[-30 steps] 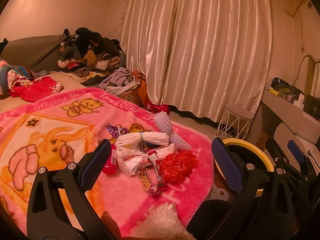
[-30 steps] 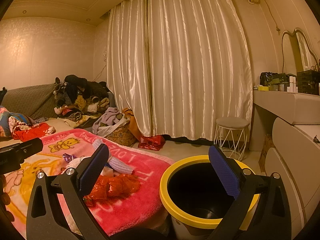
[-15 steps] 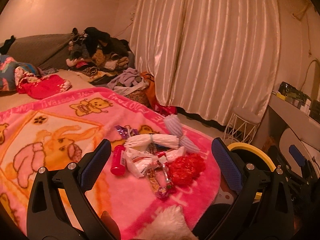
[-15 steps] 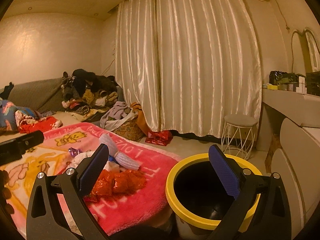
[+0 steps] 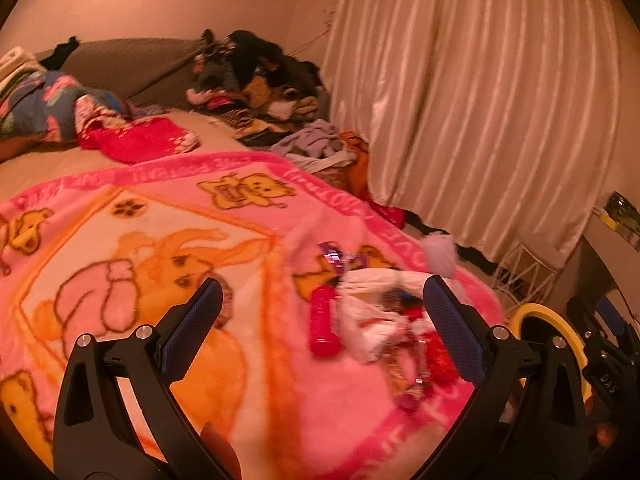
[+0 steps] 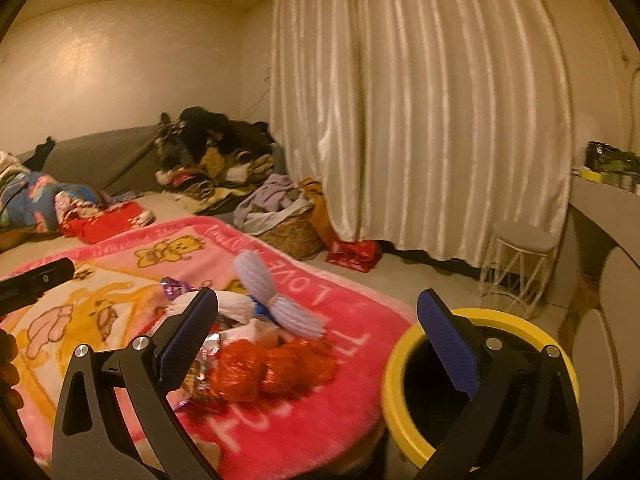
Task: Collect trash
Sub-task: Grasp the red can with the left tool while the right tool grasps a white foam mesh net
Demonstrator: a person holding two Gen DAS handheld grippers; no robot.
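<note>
Holding both grippers spread wide and empty, you have the left gripper [image 5: 320, 320] above the pink blanket [image 5: 120, 240], near the trash pile [image 5: 384, 320]. Your right gripper [image 6: 318, 330] hangs between the pile and the yellow-rimmed bin [image 6: 394, 412].

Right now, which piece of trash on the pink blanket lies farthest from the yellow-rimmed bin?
The small red plastic bottle, lying on its side at the pile's far edge; the crinkly red wrapper lies nearest the yellow-rimmed bin.
</note>
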